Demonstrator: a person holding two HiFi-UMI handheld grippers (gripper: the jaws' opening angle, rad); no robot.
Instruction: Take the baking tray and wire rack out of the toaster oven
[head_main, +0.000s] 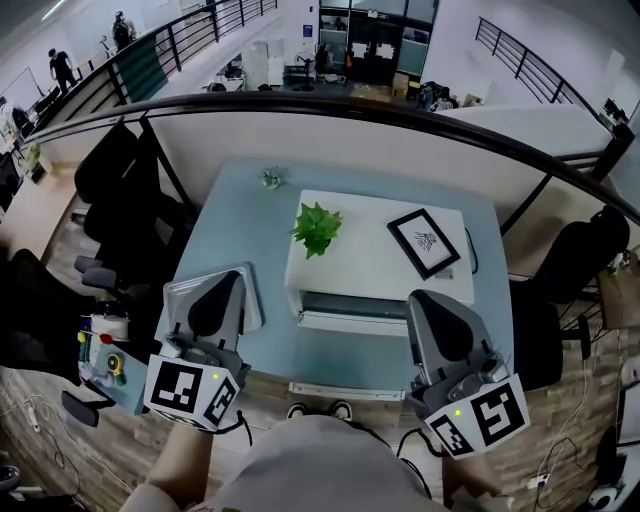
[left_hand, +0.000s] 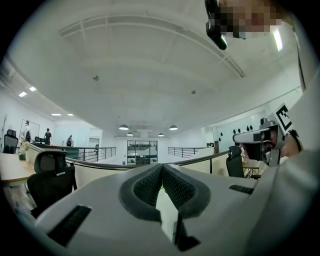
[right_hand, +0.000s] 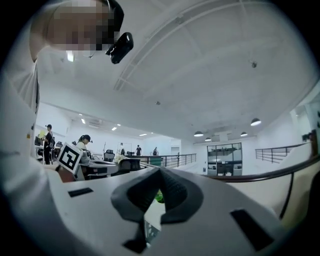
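Note:
A white toaster oven (head_main: 372, 268) stands on the pale blue table (head_main: 236, 220), its front facing me. Left of it a grey baking tray (head_main: 252, 297) lies flat on the table, partly hidden under my left gripper (head_main: 222, 285). That gripper is shut with nothing between its pads, held level above the tray. My right gripper (head_main: 432, 300) is also shut and empty, hovering over the oven's front right corner. The left gripper view shows closed pads (left_hand: 148, 187) pointing across the office, and the right gripper view shows the same (right_hand: 172, 188). I cannot make out the wire rack.
A green plant (head_main: 317, 227) and a black picture frame (head_main: 425, 242) sit on the oven's top. A small ornament (head_main: 272, 178) stands at the table's far edge. Black office chairs (head_main: 118, 168) flank the table, and a curved partition rail (head_main: 400, 112) runs behind it.

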